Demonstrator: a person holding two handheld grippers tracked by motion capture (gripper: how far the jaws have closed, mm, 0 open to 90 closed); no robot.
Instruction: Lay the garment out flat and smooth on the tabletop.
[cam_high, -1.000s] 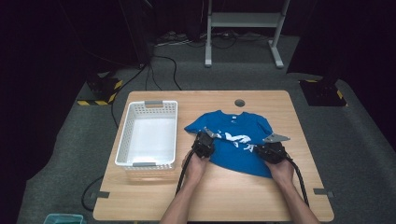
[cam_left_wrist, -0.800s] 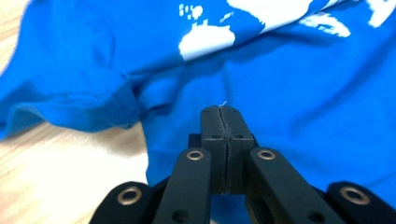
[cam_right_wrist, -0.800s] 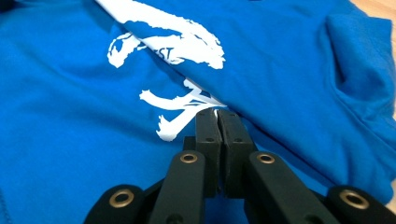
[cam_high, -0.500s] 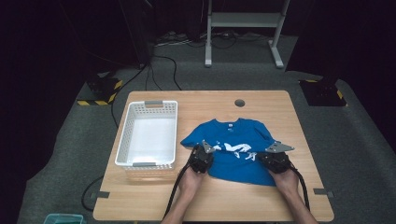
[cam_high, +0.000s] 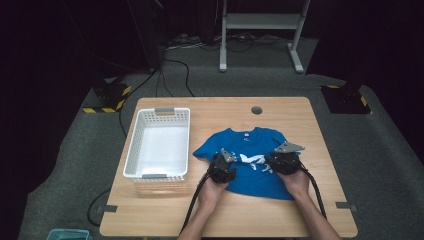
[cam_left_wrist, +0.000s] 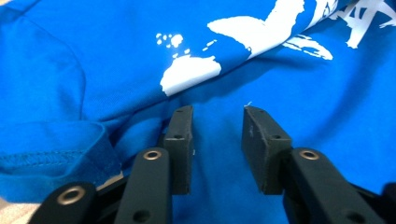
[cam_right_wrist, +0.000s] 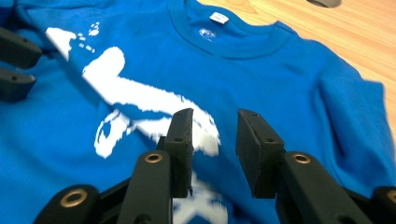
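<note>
Surface: light wooden surface (cam_high: 310, 130) with rounded corners and a small dark round hole (cam_high: 256, 110) near its far edge
Garment: bright blue cotton T-shirt with a white print (cam_high: 255, 172), lying flat on the near middle of the surface, collar toward the far edge, just right of the basket
Garment detail: round neckline with a small white label (cam_right_wrist: 218, 17); hemmed sleeve (cam_left_wrist: 51, 154) folded at the left; white print across the chest
Container: white slatted plastic basket (cam_high: 134, 150), rectangular, on the left part of the surface, apart from the shirt's left sleeve
Left hand-held gripper (cam_high: 223, 165): over the left part of the shirt's chest; its jaws have just been opening and stand narrowly apart, pads clear of the cloth, flat blue fabric showing in the gap, nothing pinched
Right hand-held gripper (cam_high: 282, 159): over the right part of the chest, on the print; its jaws have just been opening, moderately apart, cloth lying beneath them but not gripped
Hands: both forearms come in from the near edge, one behind each gripper
Floor: grey carpet around the surface, black cables at the far side
</note>
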